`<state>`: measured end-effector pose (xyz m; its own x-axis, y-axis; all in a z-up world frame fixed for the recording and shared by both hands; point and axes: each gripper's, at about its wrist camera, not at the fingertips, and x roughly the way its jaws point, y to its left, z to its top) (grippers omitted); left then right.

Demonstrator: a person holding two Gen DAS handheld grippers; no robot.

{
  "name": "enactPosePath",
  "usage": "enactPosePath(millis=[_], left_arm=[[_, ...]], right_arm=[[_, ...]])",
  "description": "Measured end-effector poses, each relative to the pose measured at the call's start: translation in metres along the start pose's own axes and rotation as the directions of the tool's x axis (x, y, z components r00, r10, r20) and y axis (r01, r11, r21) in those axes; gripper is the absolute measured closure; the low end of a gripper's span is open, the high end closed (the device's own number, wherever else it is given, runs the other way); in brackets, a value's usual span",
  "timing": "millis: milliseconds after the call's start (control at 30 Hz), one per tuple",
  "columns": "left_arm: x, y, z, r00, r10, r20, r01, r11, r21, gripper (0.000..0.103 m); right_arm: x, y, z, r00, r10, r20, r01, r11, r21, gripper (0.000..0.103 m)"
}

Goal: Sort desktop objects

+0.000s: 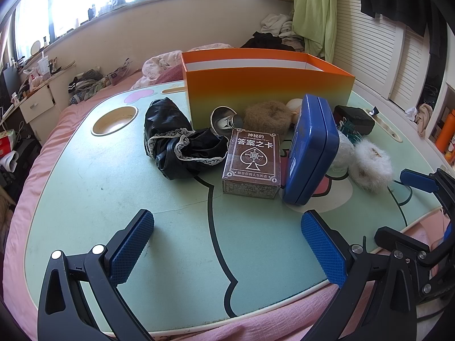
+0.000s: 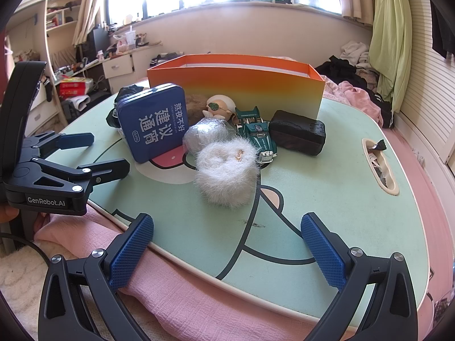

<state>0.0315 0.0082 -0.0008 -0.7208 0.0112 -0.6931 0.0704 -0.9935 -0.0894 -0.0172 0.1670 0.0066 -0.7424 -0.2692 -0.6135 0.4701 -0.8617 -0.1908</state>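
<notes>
I hold both the left hand-held gripper (image 1: 227, 244) and right hand-held gripper (image 2: 227, 244) wide and empty at the worktop's (image 1: 85, 187) near edge, since the clutter waits before the orange box (image 1: 267, 85).

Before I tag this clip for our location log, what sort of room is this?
Most likely a bedroom: the mint-green cartoon lap table sits on a bed with a pink blanket, crumpled clothes lie by the green curtain, and a cluttered white desk stands under the window.

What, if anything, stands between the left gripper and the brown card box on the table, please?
Nothing visible does. The left gripper is open over bare table, and the brown card box lies straight ahead; the blue tin stands just beside its right edge.
</notes>
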Motion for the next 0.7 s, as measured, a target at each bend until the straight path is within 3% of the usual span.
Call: enactPosePath(millis=[467,600,700], left_arm=[[0.0,0.0,0.0,1.0,0.0,0.003,0.0,1.0,-0.001,0.0],[-0.001,-0.004,0.002,1.0,-0.002,0.005,0.002,1.0,-0.002,0.0],[-0.002,-0.006,0.002,1.0,-0.003,0.007,0.003,1.0,0.0,0.0]], right_arm=[[0.0,0.001,0.0,1.0,0.01,0.003,-0.01,1.0,-0.002,0.0],[-0.005,-0.004,0.005,0.999,0.046,0.027,-0.047,0.998,0.034,0.009],[-0.007,-0.012,0.017,0.997,0.024,0.068,-0.028,0.997,0.068,0.01]])
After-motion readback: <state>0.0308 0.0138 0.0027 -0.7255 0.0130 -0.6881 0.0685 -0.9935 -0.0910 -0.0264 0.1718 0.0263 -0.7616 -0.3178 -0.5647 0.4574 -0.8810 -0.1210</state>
